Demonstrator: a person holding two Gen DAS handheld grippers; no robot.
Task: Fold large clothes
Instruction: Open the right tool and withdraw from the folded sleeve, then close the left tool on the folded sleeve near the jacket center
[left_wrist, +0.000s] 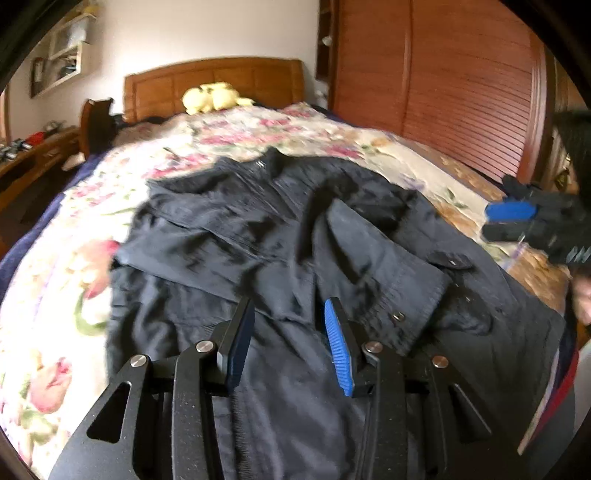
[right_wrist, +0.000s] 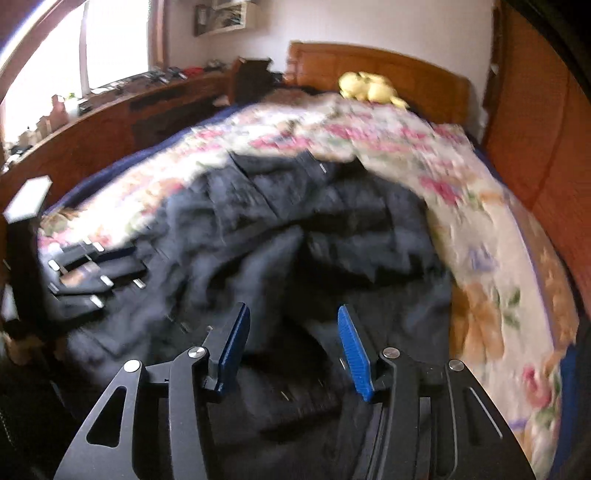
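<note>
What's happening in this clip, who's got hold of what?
A person with a gripper in each hand is folding a dark jacket spread on a bed with a floral bedspread. One sleeve already lies across the body of the jacket. Neither gripper holds cloth: the left gripper and the right gripper both hover open above the jacket. A yellow plush toy sits by the headboard.

matt dark cloth jacket (left_wrist: 280, 236); glossy wood headboard (left_wrist: 214, 85).
</note>
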